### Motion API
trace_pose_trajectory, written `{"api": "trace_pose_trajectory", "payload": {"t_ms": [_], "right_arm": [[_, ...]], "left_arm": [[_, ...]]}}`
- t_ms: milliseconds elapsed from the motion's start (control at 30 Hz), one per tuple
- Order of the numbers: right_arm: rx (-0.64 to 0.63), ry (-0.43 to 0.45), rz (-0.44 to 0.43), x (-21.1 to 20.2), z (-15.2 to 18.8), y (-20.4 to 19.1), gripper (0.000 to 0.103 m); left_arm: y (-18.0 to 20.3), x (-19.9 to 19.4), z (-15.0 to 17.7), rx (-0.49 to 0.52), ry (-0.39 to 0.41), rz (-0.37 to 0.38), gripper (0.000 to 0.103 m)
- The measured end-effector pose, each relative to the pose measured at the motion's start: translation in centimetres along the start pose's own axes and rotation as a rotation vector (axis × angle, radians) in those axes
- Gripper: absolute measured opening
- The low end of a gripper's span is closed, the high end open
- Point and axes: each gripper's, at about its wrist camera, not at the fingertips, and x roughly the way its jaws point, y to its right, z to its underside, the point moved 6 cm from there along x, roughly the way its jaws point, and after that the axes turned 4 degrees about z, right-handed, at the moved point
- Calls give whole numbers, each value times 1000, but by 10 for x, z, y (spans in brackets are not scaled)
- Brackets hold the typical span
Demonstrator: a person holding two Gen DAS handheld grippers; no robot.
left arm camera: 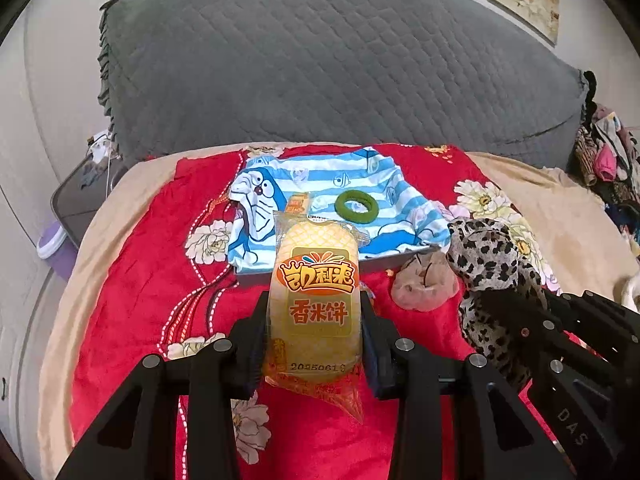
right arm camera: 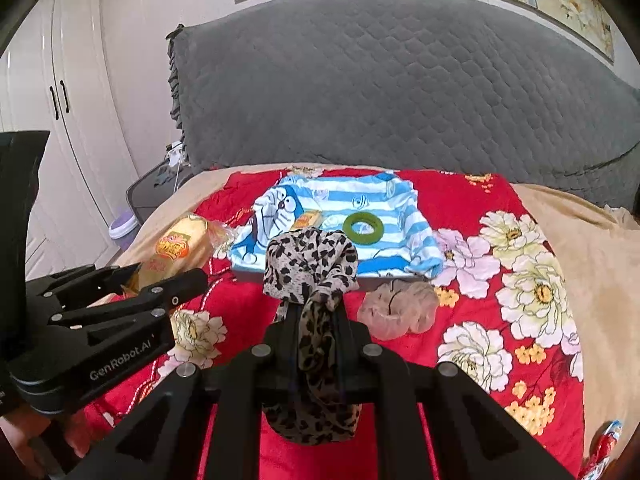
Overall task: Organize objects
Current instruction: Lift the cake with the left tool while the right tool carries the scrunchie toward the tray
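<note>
Snack pack (left arm camera: 316,304) sits clamped in the left gripper (left arm camera: 314,320), leopard scarf (right arm camera: 316,280) pinched in the right gripper (right arm camera: 318,320), both above the red blanket (left arm camera: 140,280).

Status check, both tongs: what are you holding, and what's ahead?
Left tongs shut on rice cracker pack. Right tongs shut on leopard scrunchie. Striped cloth-lined tray ahead holds green ring. Beige scrunchie loose on blanket.

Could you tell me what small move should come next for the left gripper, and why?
Probably carry the rice cracker pack, clamped in the left gripper, forward over the striped fabric bin and release it there. The green ring and a small snack packet already lie inside.
</note>
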Motion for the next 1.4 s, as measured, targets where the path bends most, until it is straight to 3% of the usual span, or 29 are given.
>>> {"api": "trace_pose_trajectory", "payload": {"t_ms": [1400], "right_arm": [[2, 13, -26, 100, -62, 12, 14]], "left_arm": [[-12, 120, -69, 30, -10, -10, 40]]}}
